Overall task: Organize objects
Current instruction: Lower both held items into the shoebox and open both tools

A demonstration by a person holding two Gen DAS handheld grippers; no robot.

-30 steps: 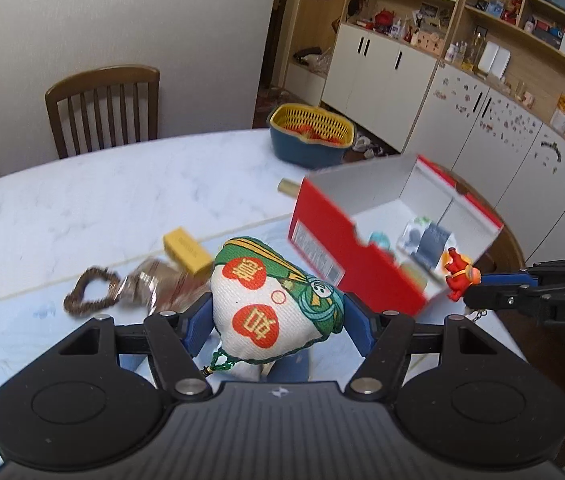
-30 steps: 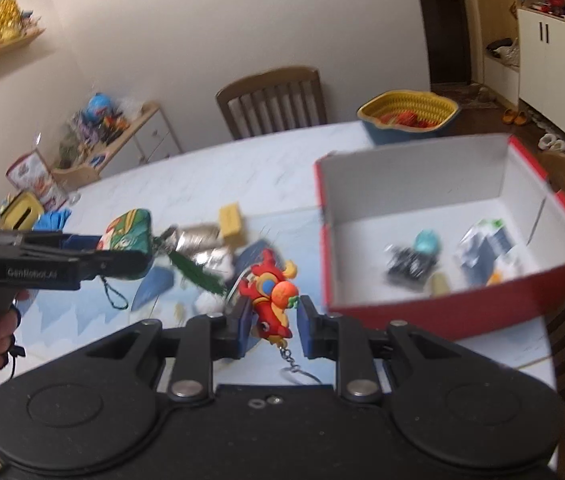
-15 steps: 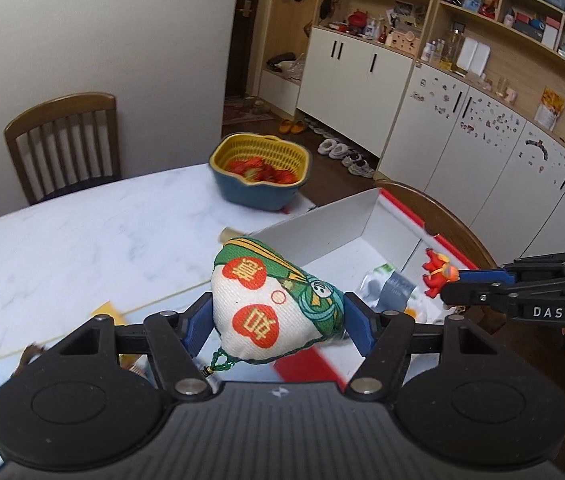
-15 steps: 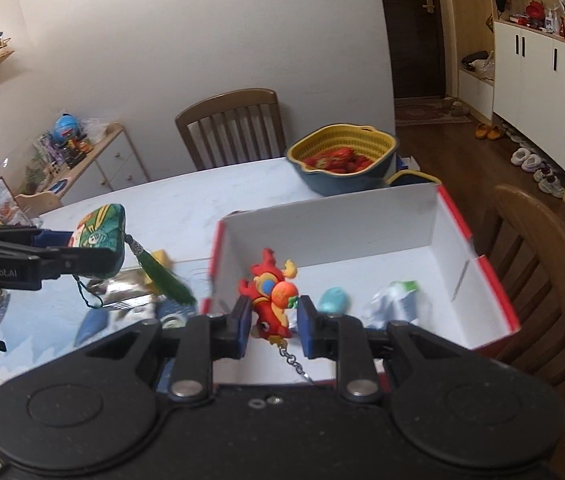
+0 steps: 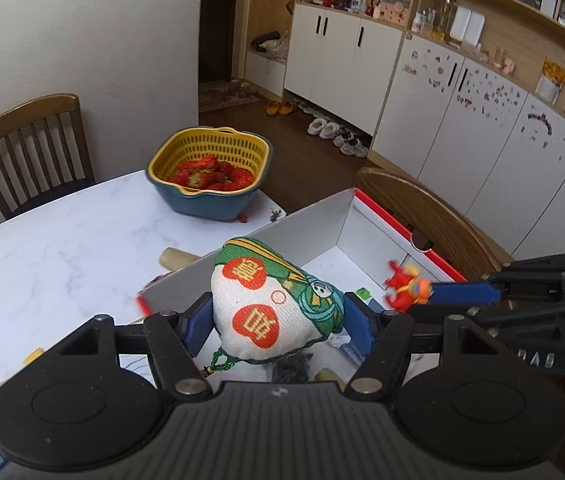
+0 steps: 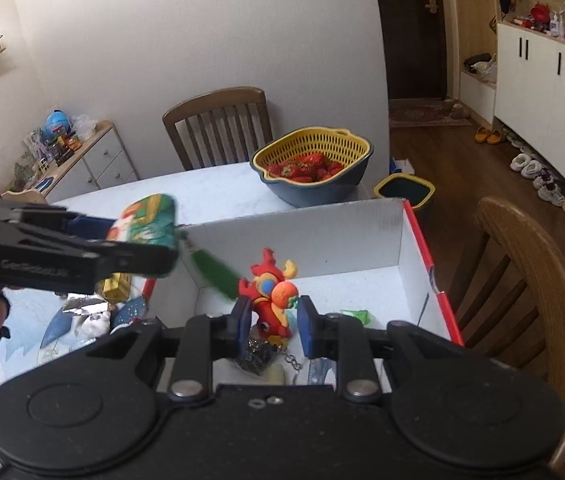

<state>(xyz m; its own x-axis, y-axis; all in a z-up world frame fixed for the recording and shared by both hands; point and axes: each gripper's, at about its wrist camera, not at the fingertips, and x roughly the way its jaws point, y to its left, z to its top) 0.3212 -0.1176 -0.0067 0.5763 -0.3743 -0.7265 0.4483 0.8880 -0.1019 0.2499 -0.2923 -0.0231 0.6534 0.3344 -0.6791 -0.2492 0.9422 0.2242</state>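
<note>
Right wrist: toy point(image 6: 272, 294) inside box rim point(image 6: 418, 232)

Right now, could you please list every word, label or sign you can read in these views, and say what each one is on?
"DAS", partly cut off: side of the right hand-held gripper.
"GenRobot.AI", blurred: side of the left hand-held gripper.
Two Chinese characters in red apples, not legible to me: white-and-green stuffed fabric sachet.
Shelf packages: too small to read.

Each camera sits just behind its own gripper and looks forward and down, very close to the red box point(image 5: 382, 216) point(image 6: 422, 236). The left one faces the cupboards; the right one faces the wall. Both see the strawberry basket point(image 5: 210, 176) point(image 6: 314, 168).
</note>
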